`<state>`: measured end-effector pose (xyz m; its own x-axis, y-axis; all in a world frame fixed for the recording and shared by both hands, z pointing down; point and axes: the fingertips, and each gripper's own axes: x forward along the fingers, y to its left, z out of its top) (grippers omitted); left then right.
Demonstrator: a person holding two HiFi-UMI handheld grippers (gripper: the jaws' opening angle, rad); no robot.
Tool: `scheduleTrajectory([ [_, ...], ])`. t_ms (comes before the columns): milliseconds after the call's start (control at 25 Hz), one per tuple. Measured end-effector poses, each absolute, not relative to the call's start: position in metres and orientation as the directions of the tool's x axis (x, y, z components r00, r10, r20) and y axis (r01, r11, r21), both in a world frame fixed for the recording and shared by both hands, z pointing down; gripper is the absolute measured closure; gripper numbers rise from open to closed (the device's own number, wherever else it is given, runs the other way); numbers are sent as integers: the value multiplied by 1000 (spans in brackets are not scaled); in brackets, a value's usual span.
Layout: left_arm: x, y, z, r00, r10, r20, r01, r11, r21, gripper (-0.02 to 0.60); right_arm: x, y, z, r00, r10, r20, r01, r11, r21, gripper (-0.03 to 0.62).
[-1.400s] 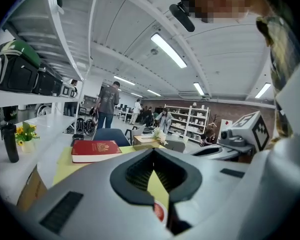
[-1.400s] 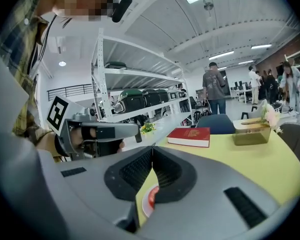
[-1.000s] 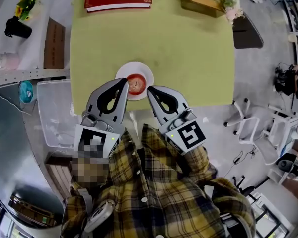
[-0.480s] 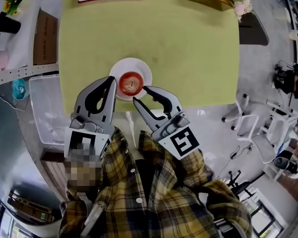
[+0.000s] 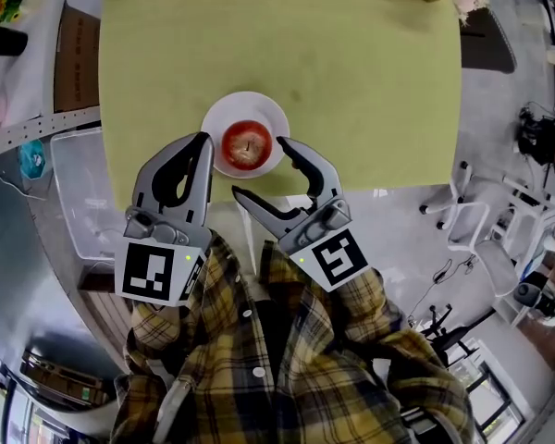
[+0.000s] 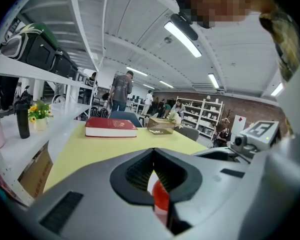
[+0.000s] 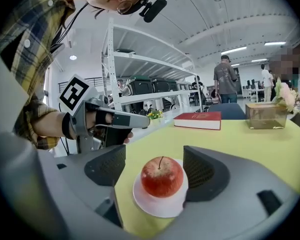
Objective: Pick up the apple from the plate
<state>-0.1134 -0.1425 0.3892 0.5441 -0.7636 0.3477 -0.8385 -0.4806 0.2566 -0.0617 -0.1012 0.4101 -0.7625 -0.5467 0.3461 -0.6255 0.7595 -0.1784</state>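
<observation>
Now approaching, the right gripper [image 5: 256, 166] is opening its jaws toward the round red apple [image 5: 247, 144] on the white plate [image 5: 224, 118], nothing pinched, left gripper [image 5: 202, 139] pressed together; next it should straddle and squeeze.

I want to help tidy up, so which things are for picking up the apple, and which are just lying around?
For the job:
- apple
- white plate under it
- right claw, jaws opening, with the apple between them and not gripped

Just lying about:
- red book
- box
- pink flowers
- black bottle
- clear bin
</observation>
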Motion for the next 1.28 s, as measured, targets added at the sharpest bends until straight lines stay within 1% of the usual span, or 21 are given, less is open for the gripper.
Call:
scheduleTrajectory([
  [120,-116,-143,395,534,-769,351,-845,-468,260,575,-62,-102,420,-758,-543,361,-626,760,-172,238],
  [280,-120,-142,401,523,-774,357,-852,-457,257,575,-63,-103,431,-753,-541,375,-627,762,-159,221],
  [600,-131,-144,419,496,-786,370,-868,-429,252,575,-66,-110,461,-736,-535,415,-627,770,-121,217],
  [880,-135,-145,436,488,-783,385,-871,-413,265,575,-71,-114,475,-725,-535,433,-635,763,-121,210],
  [1080,-134,-146,447,490,-777,396,-870,-406,279,575,-72,-112,482,-725,-517,455,-620,777,-104,210],
  [1280,-131,-150,453,497,-770,400,-866,-408,290,575,-73,-110,491,-713,-483,508,-595,800,-74,210],
])
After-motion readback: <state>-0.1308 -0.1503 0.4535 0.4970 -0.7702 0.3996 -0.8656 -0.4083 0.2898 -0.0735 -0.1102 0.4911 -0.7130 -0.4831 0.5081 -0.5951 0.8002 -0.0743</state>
